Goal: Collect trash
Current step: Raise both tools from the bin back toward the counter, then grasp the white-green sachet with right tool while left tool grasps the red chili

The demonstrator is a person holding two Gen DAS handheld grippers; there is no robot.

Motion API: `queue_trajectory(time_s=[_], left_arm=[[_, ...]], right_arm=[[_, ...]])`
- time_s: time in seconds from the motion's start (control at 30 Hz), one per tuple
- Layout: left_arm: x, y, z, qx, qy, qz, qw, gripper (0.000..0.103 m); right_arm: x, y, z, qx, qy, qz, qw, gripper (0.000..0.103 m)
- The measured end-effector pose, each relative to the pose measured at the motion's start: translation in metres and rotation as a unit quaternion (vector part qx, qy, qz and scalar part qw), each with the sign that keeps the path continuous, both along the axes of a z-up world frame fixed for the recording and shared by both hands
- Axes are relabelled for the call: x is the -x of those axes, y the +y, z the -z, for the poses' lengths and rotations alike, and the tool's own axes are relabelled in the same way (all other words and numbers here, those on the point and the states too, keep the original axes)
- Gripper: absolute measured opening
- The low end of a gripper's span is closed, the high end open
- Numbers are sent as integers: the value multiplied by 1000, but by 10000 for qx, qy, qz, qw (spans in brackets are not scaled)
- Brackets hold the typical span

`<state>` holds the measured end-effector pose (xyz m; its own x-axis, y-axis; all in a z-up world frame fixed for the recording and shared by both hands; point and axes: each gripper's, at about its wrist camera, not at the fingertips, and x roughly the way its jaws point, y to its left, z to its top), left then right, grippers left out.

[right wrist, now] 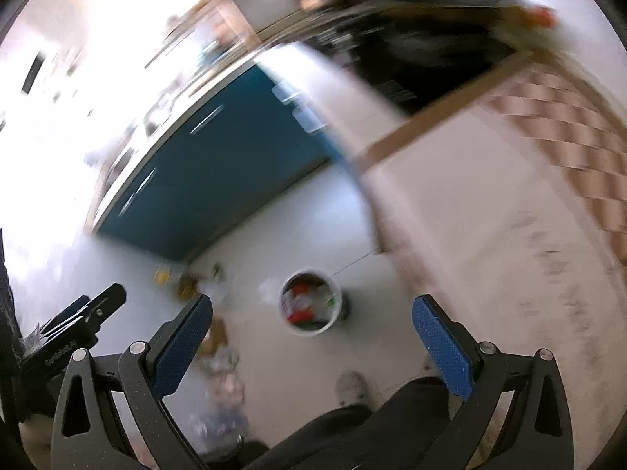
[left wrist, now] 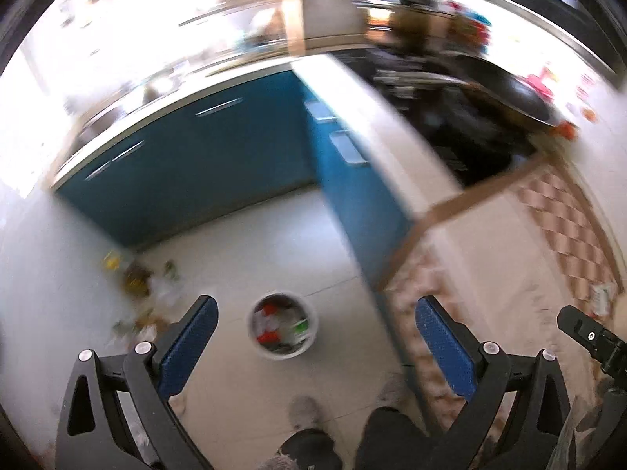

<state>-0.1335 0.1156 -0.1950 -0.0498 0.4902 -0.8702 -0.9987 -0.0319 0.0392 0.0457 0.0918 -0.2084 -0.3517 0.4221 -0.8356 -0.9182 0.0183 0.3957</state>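
Both the left tongs point(left wrist: 315, 323) and the right tongs point(right wrist: 311, 319) gape wide and hold nothing, high above the floor point(left wrist: 235, 243); the white bin point(left wrist: 283, 326) stands below, already part filled; loose trash point(left wrist: 141, 293) lies scattered near the blue cabinet point(left wrist: 188, 172); best to lower one pair squarely over a single scrap, then close.

White round bin point(left wrist: 283, 326) upright on pale floor, open top, holds red, white and green scraps. Loose trash pile point(left wrist: 141, 282) scattered on floor beside it, near corner of blue cabinets: yellow, brown, clear wrappers, blurred. More clear crumpled pieces point(right wrist: 225, 387) lie nearer the camera.
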Motion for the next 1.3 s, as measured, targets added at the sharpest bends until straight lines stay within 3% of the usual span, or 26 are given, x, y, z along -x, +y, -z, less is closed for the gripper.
queue_trajectory(time_s=[0.13,0.23,0.3,0.4,0.53,0.67,0.73,0.77,0.8,0.83,0.97,1.1,1.2,1.3], left_arm=[[-111,35,5,248,-138,830,9961,103],[-198,55,20,464,-75,1382,9893,103],[-254,63,36,557,67,1687,9841,103],[-327,73,71,678,571,2160,9724,103],[-386,80,121,977,1070,2507,9572,103],[-411,81,146,1192,1231,2714,9471,103],[-415,76,147,1206,1220,2842,9433,102],[-418,74,147,1208,1220,2900,9415,102],[-419,71,145,1215,1175,2981,9394,102],[-422,69,144,1215,1146,3049,9376,102],[-428,58,134,1123,1004,3276,9327,102],[-440,43,123,968,938,3674,9202,102],[-458,29,123,962,906,4063,9041,102],[-482,16,134,982,952,4456,8847,102]], right_arm=[[-122,0,6,146,-211,1152,9930,103],[-226,-6,23,398,-332,2197,9742,103],[-296,-11,40,551,-395,2919,9540,103],[-371,-11,73,760,-507,3532,9311,103],[-430,6,119,998,-398,3686,9234,90],[-450,30,153,1174,-414,3417,9315,73],[-446,40,159,1159,-649,3209,9377,64],[-443,43,157,1048,-738,3092,9423,36],[-439,47,160,1028,-789,2953,9466,17],[-436,49,162,1060,-851,2858,9486,6],[-428,38,146,705,-1053,2855,9500,1],[-417,7,119,437,-984,3013,9474,1],[-410,-27,104,463,-1015,3155,9423,1],[-405,-71,107,736,-1096,3454,9291,1]])
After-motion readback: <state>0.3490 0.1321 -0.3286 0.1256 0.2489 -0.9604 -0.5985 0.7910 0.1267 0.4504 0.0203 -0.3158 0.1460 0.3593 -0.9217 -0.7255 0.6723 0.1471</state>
